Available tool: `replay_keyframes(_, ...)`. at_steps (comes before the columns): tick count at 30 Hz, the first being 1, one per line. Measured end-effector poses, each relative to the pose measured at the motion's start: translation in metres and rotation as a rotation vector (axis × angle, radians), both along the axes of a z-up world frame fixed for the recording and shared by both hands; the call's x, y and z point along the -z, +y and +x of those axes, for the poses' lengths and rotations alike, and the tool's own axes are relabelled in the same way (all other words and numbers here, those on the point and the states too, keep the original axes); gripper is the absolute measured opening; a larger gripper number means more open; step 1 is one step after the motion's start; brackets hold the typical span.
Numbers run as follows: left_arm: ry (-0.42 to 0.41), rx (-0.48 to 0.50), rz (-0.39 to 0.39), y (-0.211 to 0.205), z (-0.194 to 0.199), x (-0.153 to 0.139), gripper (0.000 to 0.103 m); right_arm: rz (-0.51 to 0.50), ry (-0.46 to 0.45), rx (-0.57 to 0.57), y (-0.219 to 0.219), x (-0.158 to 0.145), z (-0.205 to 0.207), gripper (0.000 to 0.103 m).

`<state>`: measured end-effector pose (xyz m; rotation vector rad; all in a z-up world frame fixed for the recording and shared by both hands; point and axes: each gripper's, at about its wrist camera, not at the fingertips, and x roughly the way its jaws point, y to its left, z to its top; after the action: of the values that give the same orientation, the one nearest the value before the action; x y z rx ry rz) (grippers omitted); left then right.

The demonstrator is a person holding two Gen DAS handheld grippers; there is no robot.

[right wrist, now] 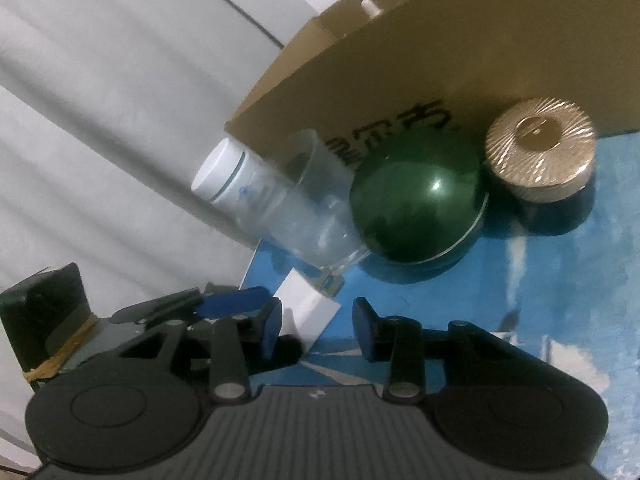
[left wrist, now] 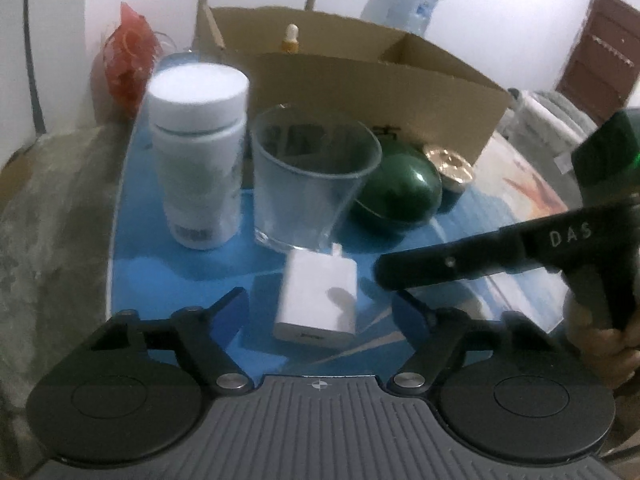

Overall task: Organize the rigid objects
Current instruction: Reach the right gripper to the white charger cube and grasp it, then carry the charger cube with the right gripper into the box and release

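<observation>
A white charger block point(left wrist: 320, 300) lies on the blue table cover between the open fingers of my left gripper point(left wrist: 319, 309), with a gap on both sides. My right gripper point(right wrist: 319, 328) straddles the same charger point(right wrist: 308, 312) from the right. Its left pad is close against the block and its right pad stands apart from it. One right finger point(left wrist: 440, 266) reaches in beside the charger. Behind stand a white bottle point(left wrist: 198, 152), a clear glass point(left wrist: 312, 184), a green round container point(left wrist: 396, 192) and a gold-lidded jar point(left wrist: 450, 170).
An open cardboard box point(left wrist: 360, 84) stands behind the row, with a small dropper bottle point(left wrist: 291, 38) inside. A red bag point(left wrist: 128, 64) sits at the back left and a water jug point(left wrist: 404, 4) beyond the box. A hand point(left wrist: 600, 344) holds the right gripper. The table edge runs along the left.
</observation>
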<state>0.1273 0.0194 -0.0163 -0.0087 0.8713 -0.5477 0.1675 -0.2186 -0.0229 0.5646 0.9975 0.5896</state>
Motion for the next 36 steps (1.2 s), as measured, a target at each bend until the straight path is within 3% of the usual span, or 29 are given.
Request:
replay_keyframes(8, 0.021, 0.073, -0.042, -0.008, -0.015, 0.002, 0.073, -0.022, -0.004, -0.015, 0.01, 0.001, 0.001, 0.042)
replay_keyframes(17, -0.035, 0.057, 0.073, -0.023, -0.018, 0.004, 0.073, -0.058, -0.01, -0.014, 0.015, 0.004, 0.001, 0.041)
replay_keyframes(20, -0.067, 0.047, 0.113, -0.026, -0.022, 0.004, 0.068, -0.071, -0.028, -0.023, 0.021, 0.004, -0.001, 0.041)
replay_keyframes(23, -0.117, 0.013, 0.167, -0.032, -0.027, 0.005, 0.053, -0.105, -0.064, -0.036, 0.03, 0.002, -0.004, 0.042)
replay_keyframes(32, -0.156, -0.045, 0.181, -0.03, -0.04, -0.004, 0.049, -0.132, -0.108, -0.062, 0.041, -0.008, -0.014, 0.041)
replay_keyframes(36, -0.231, -0.058, 0.199, -0.036, -0.057, -0.025, 0.049, -0.107, -0.158, -0.059, 0.042, -0.029, -0.026, 0.041)
